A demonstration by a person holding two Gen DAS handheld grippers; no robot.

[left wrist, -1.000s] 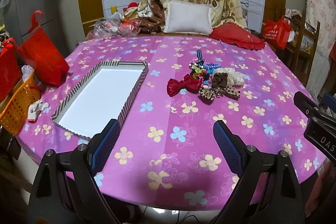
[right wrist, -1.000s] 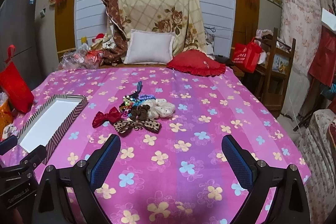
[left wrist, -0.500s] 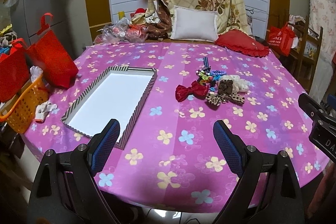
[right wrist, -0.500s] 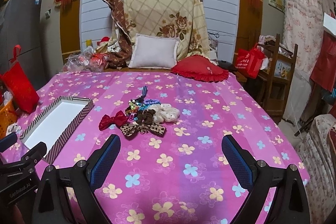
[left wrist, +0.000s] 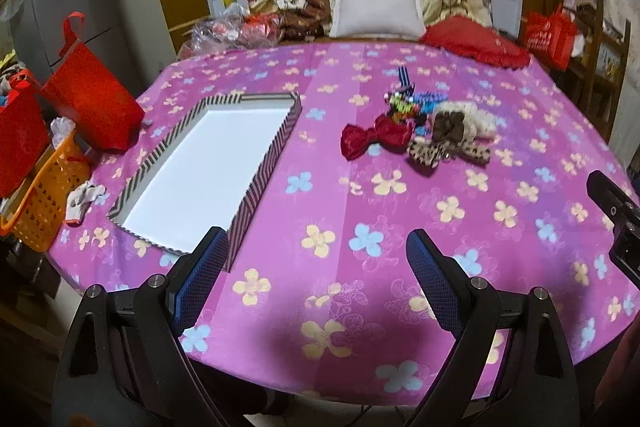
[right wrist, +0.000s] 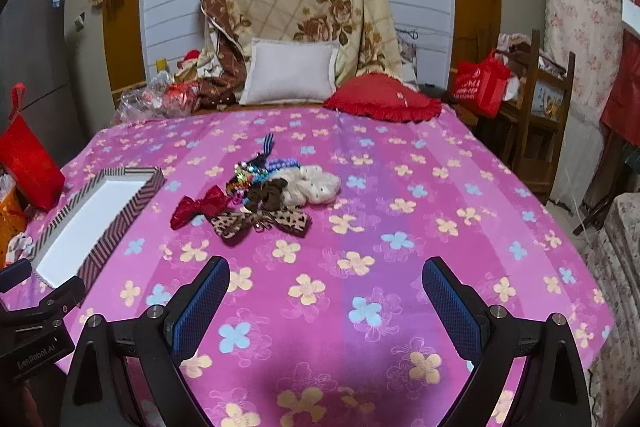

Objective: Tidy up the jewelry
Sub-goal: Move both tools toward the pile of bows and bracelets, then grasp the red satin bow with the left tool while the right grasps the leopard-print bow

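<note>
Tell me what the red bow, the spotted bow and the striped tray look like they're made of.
Red bow: looks like satin or a similar glossy fabric, since its folds catch the light. Spotted bow: matte woven or velvety fabric with a leopard print, probably; no sheen shows. Striped tray: likely printed cardboard, judging by its thin straight walls and flat, plain white floor.
</note>
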